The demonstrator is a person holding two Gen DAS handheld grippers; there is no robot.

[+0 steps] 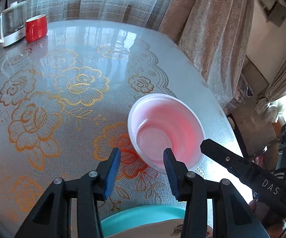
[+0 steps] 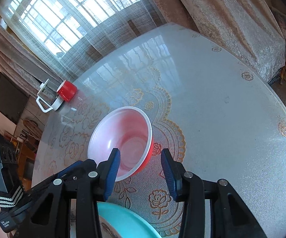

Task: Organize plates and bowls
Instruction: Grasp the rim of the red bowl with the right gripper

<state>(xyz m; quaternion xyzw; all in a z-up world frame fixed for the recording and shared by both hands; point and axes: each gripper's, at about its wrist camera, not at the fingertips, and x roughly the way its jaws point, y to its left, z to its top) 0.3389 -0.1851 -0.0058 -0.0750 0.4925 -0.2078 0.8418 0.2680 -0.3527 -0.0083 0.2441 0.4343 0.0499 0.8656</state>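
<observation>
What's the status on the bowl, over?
Both hand-held grippers open: left, right. Red bowl upright on table, ungripped. Teal plate close below.

Below me is a round table [image 1: 67, 119] under a clear cover with gold rose patterns. A red bowl [image 1: 165, 132] with a white inside sits on it toward the right edge. At the far left stand a red mug [image 1: 36, 27] and a glass kettle [image 1: 9, 27], side by side. Nearest me lies a teal plate [image 1: 143, 220].
</observation>
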